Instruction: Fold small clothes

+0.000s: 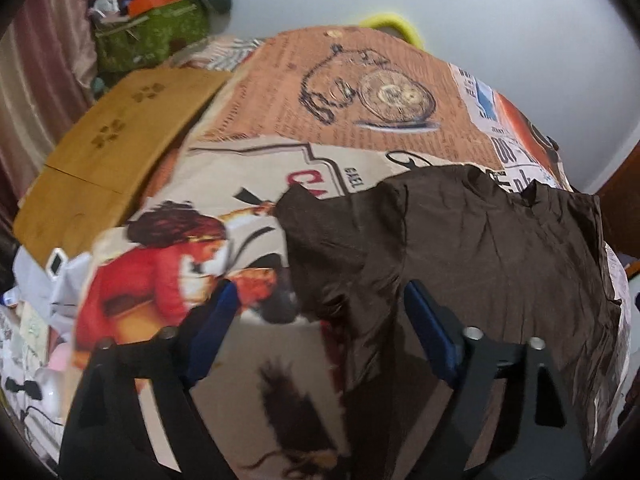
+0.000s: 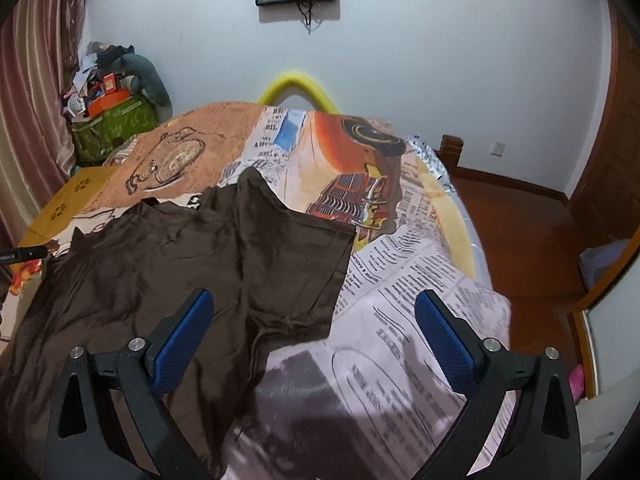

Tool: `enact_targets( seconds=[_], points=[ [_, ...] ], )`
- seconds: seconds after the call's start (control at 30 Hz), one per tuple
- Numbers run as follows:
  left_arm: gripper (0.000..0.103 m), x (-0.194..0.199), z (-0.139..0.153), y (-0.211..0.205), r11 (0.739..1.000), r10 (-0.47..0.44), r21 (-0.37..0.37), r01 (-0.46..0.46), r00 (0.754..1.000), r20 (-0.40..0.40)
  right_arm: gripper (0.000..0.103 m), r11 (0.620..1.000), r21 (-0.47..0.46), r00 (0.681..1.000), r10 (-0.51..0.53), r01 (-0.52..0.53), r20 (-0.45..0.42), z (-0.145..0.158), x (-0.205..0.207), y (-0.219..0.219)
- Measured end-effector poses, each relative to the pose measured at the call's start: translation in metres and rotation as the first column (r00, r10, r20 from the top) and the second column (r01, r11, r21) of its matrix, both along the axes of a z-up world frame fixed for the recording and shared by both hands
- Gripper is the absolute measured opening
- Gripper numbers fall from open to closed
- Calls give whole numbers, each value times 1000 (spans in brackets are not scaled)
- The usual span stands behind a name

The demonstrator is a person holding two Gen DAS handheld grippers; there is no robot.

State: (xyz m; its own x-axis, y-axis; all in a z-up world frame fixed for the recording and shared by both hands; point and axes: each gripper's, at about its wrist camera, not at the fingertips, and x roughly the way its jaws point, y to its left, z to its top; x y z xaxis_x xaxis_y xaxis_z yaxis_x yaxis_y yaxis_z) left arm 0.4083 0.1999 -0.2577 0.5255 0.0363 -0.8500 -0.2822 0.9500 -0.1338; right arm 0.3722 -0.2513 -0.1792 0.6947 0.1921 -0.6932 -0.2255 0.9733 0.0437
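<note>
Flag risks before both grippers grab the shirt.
1. The left gripper straddles the shirt at its sleeve edge, over the bedsheet; it might pinch sheet too.
2. The right gripper sits over a wrinkled sleeve; a grab there may bunch it and skew the fold.

The left gripper (image 1: 320,304) has two black plastic arms with triangle-shaped holes. Each finger wears a dark blue pad. Shiny round silver screws sit on the joints. The right gripper (image 2: 314,322) looks the same, and its blue pads (image 2: 182,344) have a bumpy dotted skin.
</note>
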Motion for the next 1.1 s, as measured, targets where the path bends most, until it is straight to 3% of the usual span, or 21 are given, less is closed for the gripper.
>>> enact_targets(
  seconds=[0.03,0.1,0.17,0.4,0.47,0.53,0.63,0.73,0.83,0.93,1.03,1.1],
  points=[
    [51,5,-5,0,1000,-5,-11,4,1000,-21,94,1000,5,1000,3,-3,-8,-3,5,0],
    [39,10,-13,-2,999,-15,-50,12,998,-59,92,1000,20,1000,9,-8,-16,-7,13,0],
    [38,11,-16,-2,997,-19,-81,15,998,-52,92,999,37,1000,14,-13,-21,-9,18,-3],
    [38,24,-19,5,996,-8,-88,4,999,-41,80,991,132,997,8,1,-70,-18,38,-16],
    [37,31,-22,4,1000,-16,-19,15,999,-41,80,988,157,997,3,8,-73,-18,37,-20],
    [13,36,-25,-1,997,-30,74,35,997,-69,80,986,165,997,-1,13,-74,-17,36,-24],
    [13,38,-19,-7,991,-52,121,59,997,-60,79,987,161,998,-7,18,-69,-14,34,-29],
    [10,38,4,-21,981,-89,173,87,996,4,79,988,152,998,-16,25,-56,-8,31,-33],
    [10,35,36,-52,955,-189,248,162,978,86,79,987,159,999,-25,32,-48,-2,29,-39],
    [10,27,56,-94,907,-336,315,280,931,140,79,986,161,999,-28,34,-40,4,27,-40],
    [10,21,54,-137,847,-472,332,416,875,106,79,986,166,999,-23,29,-39,7,23,-39],
    [10,20,43,-157,814,-522,329,480,851,51,79,986,165,999,-17,22,-37,7,21,-38]
  ],
)
